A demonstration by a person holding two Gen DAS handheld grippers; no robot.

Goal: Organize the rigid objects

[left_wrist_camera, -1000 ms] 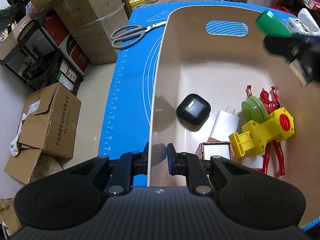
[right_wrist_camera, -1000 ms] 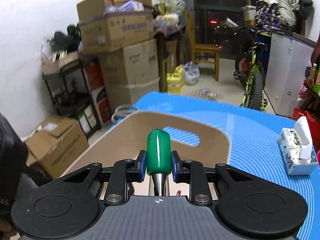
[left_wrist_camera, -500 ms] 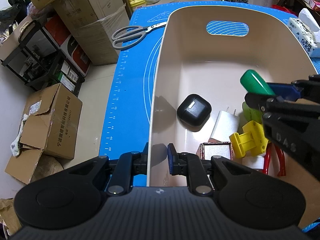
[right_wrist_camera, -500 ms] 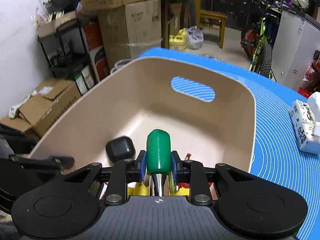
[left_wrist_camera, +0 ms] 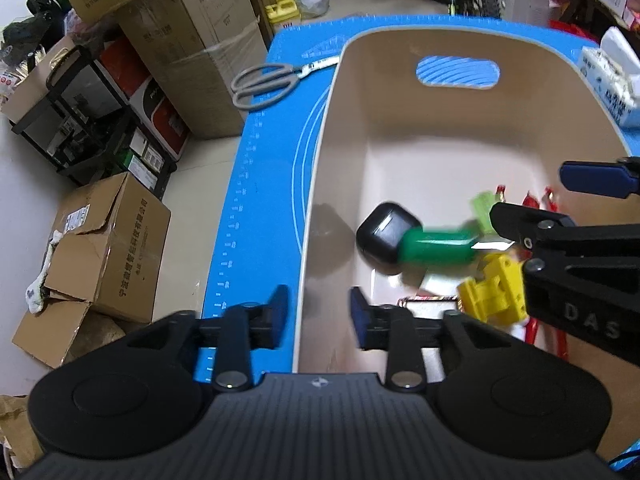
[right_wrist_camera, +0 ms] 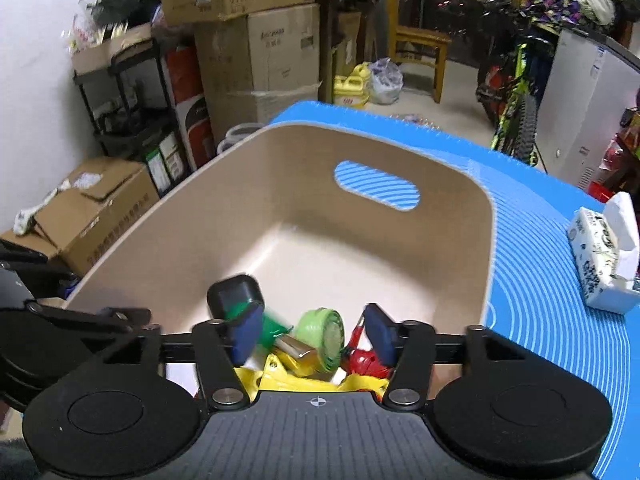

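A beige bin [left_wrist_camera: 400,92] stands on the blue mat [left_wrist_camera: 264,160]. My left gripper [left_wrist_camera: 318,312] is open, its jaws astride the bin's near left wall. My right gripper [right_wrist_camera: 314,334] is open over the bin. A green-handled tool [left_wrist_camera: 434,246] lies blurred below it, free of the jaws, against a black case [left_wrist_camera: 384,232]; it also shows in the right wrist view [right_wrist_camera: 272,326]. A yellow toy [left_wrist_camera: 494,294], a red figure [left_wrist_camera: 540,204], a green disc [right_wrist_camera: 326,338] and a small framed square [left_wrist_camera: 428,302] lie in the bin.
Grey scissors [left_wrist_camera: 266,80] lie on the mat left of the bin. A tissue pack [right_wrist_camera: 604,264] sits on the mat to the right. Cardboard boxes [left_wrist_camera: 108,248] and a black shelf [left_wrist_camera: 92,120] stand on the floor left of the table.
My right gripper came down into the bin and opened, and the green-handled tool dropped out of it onto the items inside. My left gripper also opened from around the bin wall.
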